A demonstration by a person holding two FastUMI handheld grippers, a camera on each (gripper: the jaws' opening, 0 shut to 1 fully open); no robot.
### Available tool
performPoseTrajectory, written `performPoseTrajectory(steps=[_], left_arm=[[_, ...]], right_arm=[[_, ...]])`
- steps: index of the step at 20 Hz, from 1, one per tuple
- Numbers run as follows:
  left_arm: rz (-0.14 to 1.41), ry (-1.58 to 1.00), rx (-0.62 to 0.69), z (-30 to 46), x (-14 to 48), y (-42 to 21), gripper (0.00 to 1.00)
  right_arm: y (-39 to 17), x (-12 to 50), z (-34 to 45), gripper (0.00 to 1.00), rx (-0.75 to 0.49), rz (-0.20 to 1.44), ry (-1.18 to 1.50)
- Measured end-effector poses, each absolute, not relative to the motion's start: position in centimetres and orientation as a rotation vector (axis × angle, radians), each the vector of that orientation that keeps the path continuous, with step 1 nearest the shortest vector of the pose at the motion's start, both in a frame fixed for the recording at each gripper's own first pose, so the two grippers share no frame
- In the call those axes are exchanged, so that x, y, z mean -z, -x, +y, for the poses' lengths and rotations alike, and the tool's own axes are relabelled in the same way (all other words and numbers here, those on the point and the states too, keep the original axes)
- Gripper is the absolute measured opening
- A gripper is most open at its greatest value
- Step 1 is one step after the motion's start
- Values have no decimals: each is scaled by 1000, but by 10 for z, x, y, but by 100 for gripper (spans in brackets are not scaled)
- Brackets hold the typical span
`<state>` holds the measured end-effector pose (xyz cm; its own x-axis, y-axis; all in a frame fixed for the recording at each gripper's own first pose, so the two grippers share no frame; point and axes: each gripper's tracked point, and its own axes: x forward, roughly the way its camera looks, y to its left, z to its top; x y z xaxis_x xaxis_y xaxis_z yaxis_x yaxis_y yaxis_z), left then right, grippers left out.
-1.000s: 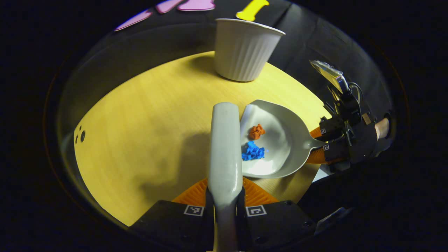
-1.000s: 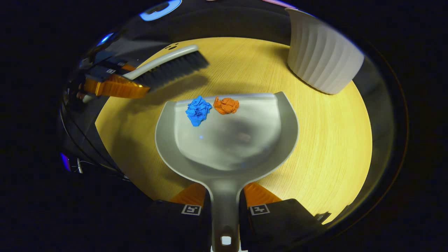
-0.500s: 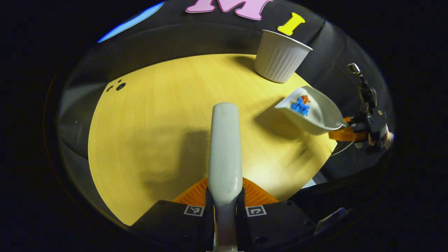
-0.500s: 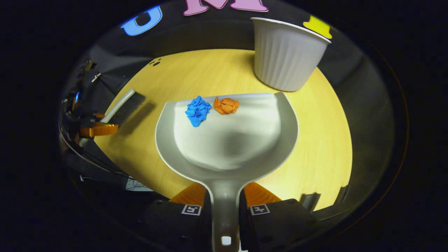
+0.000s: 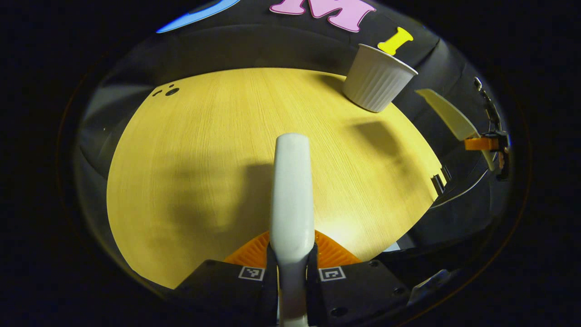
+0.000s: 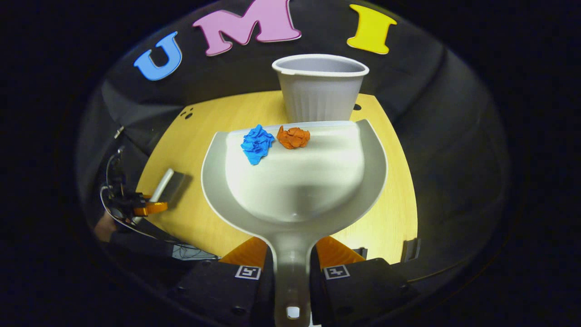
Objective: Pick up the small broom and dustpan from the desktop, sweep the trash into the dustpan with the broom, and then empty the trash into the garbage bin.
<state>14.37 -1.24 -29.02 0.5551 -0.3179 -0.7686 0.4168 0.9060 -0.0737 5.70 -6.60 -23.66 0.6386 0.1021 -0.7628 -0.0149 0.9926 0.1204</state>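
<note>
Since a second ago the dustpan (image 6: 295,181) has come up off the table and now hangs in the air, lined up with the bin (image 6: 320,86) beyond its far lip. Right gripper (image 6: 292,272) is clamped on the dustpan handle, both fingers pressing its sides, pan held roughly level, probably so the trash stays in during the carry. Blue paper wad (image 6: 256,143) and orange paper wad (image 6: 293,137) sit side by side at the pan's far edge, just short of the bin, so a forward tip should drop them in. Left gripper (image 5: 292,272) is closed on the broom (image 5: 292,190) handle, broom pointing out over the bare wooden table (image 5: 204,159), pulled back to the near left, likely to keep clear of the dump path. From the left gripper view the bin stands at the far right of the table, and the raised dustpan shows edge-on to its right. Sweeping looks done; emptying is what remains.
</note>
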Motion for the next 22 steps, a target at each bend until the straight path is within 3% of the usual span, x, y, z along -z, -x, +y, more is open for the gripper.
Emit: performPoseTrajectory(steps=[4, 12, 16, 22], left_arm=[[890, -133, 410, -2, 291, -146, 28], [899, -33, 332, 13, 292, -151, 27], [903, -16, 299, 25, 291, -150, 29], [902, 37, 244, 43, 288, -154, 29]], right_arm=[[-69, 220, -71, 39, -62, 834, -153], [-114, 191, -100, 35, -9, 734, -138], [-150, 180, -117, 31, 24, 693, -108], [-214, 187, -135, 35, 72, 705, -83]])
